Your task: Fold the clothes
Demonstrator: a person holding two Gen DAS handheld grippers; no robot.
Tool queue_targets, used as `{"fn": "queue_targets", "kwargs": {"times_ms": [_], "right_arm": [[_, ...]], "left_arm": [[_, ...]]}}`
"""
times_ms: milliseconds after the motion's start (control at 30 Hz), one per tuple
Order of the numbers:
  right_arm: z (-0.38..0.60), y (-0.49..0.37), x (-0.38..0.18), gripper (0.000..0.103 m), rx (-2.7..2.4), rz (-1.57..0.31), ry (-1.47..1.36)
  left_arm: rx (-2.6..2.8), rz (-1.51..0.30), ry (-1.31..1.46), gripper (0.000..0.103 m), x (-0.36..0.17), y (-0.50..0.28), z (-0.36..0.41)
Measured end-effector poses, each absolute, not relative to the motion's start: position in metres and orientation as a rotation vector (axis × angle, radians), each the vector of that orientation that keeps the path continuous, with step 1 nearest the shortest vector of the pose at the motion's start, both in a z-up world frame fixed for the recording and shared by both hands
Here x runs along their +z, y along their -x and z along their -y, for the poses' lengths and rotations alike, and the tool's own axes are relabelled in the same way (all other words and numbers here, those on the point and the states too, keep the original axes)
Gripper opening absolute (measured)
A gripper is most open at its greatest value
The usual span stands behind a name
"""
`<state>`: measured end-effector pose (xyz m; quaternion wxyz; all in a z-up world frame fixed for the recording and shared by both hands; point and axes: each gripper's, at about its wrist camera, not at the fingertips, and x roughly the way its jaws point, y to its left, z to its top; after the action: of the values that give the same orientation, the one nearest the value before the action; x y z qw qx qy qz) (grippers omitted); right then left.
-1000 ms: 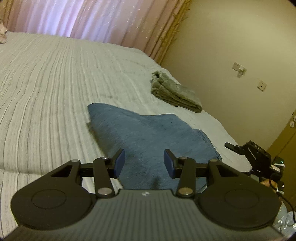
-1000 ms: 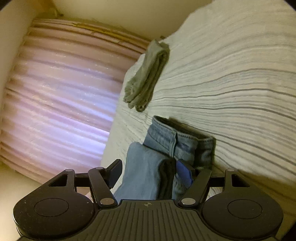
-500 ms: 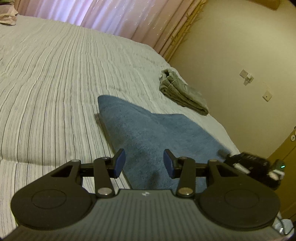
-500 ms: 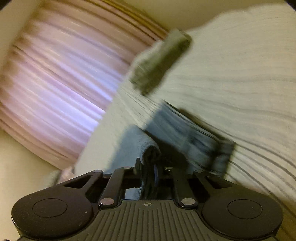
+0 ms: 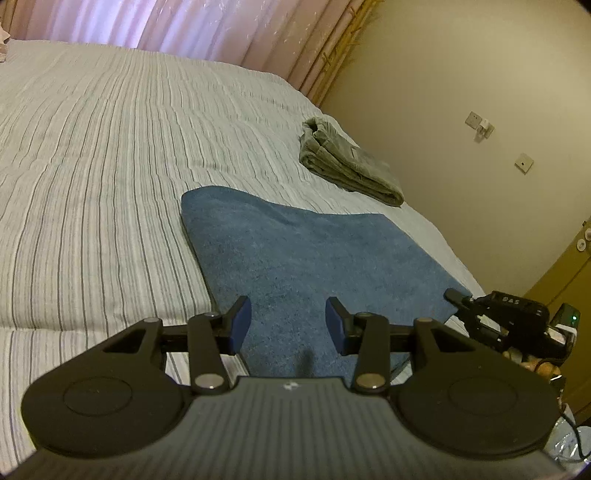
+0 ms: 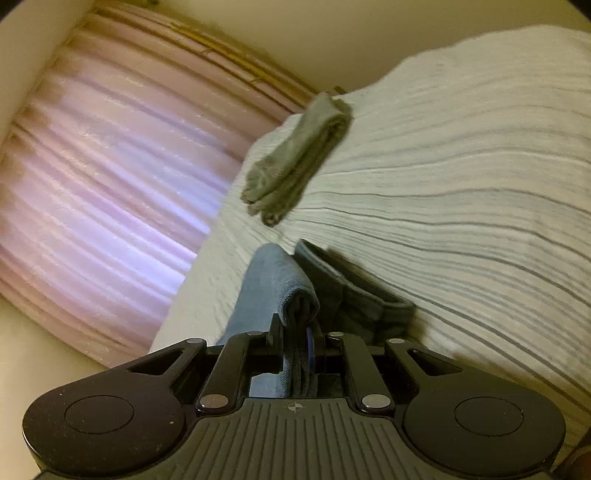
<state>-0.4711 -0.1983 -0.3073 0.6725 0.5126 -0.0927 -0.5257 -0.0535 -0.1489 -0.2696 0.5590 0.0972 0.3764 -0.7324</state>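
The soft blue folded jeans (image 5: 306, 266) lie flat on the striped grey-and-white bed (image 5: 110, 166), near its edge on my right. Their long side runs away from me, from the bed's near edge toward the pink curtain (image 5: 166, 26).

My right gripper (image 6: 295, 354) is clenched on a rolled fold of blue cloth at the jeans' near right edge, so it is the hand that has them. I can see the fold squeezed between its two black fingers (image 6: 275, 332). My left gripper (image 5: 288, 325) hovers just over the near end of the jeans with its jaws apart and nothing in them (it has only air between its blue pads (image 5: 240, 325)).

I think the next move is to carry that pinched edge across the jeans.

I count one pair of blue jeans, one folded grey-green towel (image 5: 347, 162) farther up the bed, and two grippers.
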Motion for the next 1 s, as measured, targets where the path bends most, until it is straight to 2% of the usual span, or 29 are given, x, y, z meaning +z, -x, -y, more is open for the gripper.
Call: {"fn": "queue_targets", "kwargs": {"times_ms": [133, 167, 200, 233, 467, 700, 1000], "right_arm": [[0.208, 0.472, -0.317, 0.011, -1.222, 0.176, -1.208], [0.206, 0.472, -0.315, 0.016, -1.23, 0.177, -1.205], [0.205, 0.469, -0.308, 0.04, -1.265, 0.153, -1.179], [0.203, 0.466, -0.3, 0.058, -1.307, 0.125, -1.136], [0.186, 0.413, -0.248, 0.059, -1.404, -0.112, -0.694], [0.213, 0.37, -0.295, 0.059, -1.374, -0.487, -0.604], [0.179, 0.37, -0.276, 0.059, -1.304, -0.466, -0.62]], "left_arm": [[-1.734, -0.879, -0.264, 0.038, -0.269, 0.057, 0.149], [-1.741, -0.873, -0.274, 0.038, -0.269, 0.058, 0.149], [-1.746, -0.866, -0.287, 0.038, -0.269, 0.06, 0.15], [-1.75, -0.857, -0.302, 0.038, -0.269, 0.061, 0.152], [-1.822, -0.765, -0.419, 0.023, -0.268, 0.089, 0.175], [-1.786, -0.735, -0.656, 0.022, -0.296, 0.121, 0.19], [-1.81, -0.785, -0.645, 0.021, -0.293, 0.12, 0.172]]}}
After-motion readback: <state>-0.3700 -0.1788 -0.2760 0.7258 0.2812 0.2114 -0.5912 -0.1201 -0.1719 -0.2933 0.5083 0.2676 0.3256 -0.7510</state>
